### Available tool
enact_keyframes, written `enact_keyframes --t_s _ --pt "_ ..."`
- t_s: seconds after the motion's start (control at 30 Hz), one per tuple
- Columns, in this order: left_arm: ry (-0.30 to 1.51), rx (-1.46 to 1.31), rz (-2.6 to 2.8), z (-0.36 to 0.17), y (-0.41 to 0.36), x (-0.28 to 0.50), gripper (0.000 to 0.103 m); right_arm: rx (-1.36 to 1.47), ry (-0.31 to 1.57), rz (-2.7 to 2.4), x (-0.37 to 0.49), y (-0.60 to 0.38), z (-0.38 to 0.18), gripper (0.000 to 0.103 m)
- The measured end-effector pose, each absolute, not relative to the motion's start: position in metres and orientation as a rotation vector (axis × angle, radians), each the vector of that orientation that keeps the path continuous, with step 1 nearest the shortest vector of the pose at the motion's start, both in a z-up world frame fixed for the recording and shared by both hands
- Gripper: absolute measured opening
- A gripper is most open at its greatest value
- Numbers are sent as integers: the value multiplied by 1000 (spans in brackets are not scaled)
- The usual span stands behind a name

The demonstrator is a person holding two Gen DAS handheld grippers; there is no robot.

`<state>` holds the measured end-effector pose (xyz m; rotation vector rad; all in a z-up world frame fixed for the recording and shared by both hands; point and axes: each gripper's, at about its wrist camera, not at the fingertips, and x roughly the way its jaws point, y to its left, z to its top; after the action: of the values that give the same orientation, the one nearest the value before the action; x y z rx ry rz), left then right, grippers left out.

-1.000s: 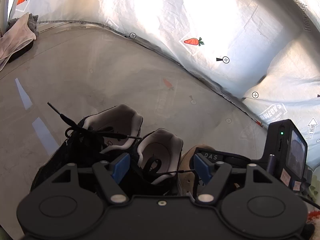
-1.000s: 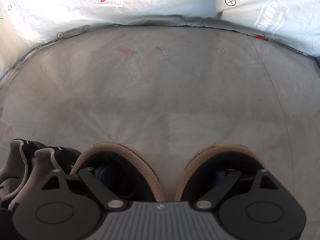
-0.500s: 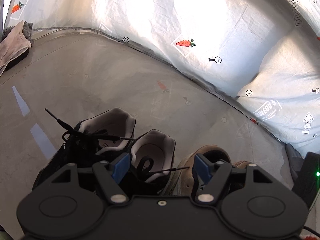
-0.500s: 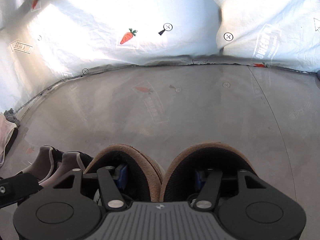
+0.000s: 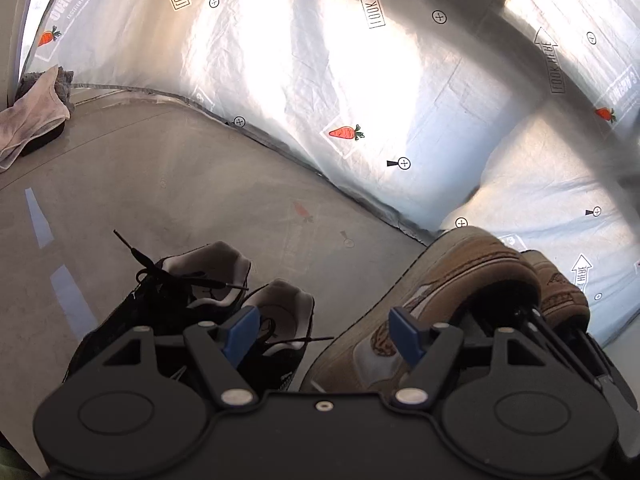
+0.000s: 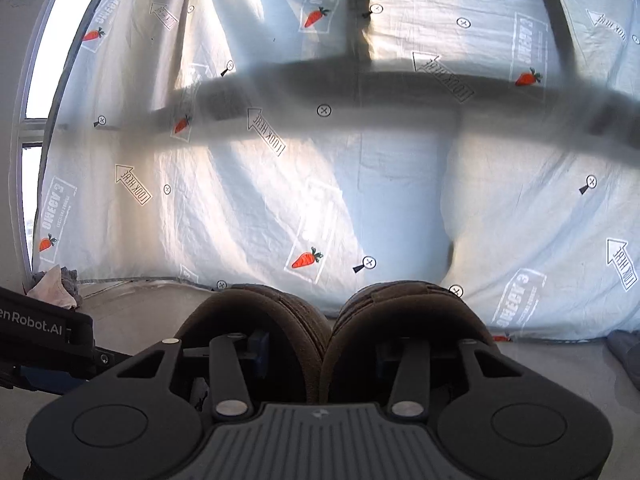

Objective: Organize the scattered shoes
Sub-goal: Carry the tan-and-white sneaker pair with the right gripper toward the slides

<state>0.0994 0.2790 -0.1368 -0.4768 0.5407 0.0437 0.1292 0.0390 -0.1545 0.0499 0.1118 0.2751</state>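
Fingers of my right gripper [image 6: 320,354] sit one inside each of the two brown shoes [image 6: 328,320], drawn toward each other so the inner collar walls are pinched together between them. Holding both shoes by their adjoining walls lets me carry the pair as one unit, already side by side. From the left wrist view the brown pair hangs tilted, heels raised, apparently clear of the floor [image 5: 180,184], though I cannot see the soles to be sure.

My left gripper [image 5: 324,330] has its blue-padded fingers [image 5: 242,332] spread wide and gripping nothing; they hover just above the black sneakers [image 5: 192,300], which stand side by side on the floor with their openings facing away from me and loose laces trailing.

Backdrop: a printed sheet [image 5: 360,80] hangs behind, and a crumpled cloth [image 5: 32,116] lies at the far left.

Judgement: the black pair already lies matched; the brown pair is in hand and, I judge, wants setting down beside it. Because only friction on the collars bears the load, a shoe could slip or twist.
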Motion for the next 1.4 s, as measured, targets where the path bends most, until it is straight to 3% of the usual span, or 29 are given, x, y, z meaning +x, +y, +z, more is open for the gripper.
enact_keyframes --t_s 0.2,0.37,0.67,1.17,1.4 --pt "525 -460 26 -130 266 88 72 4 -65 202 117 11 -126 46" --pt "530 -452 -12 -128 238 83 73 9 -99 80 111 -42 -118 46" --pt "572 -384 -115 -130 141 82 73 -24 -4 -201 73 -183 -155 46" --pt "671 -325 -271 -162 -121 69 73 5 193 -466 10 -489 -205 47" --pt "680 -275 -306 -163 -192 60 73 2 257 -525 13 -593 -219 47"
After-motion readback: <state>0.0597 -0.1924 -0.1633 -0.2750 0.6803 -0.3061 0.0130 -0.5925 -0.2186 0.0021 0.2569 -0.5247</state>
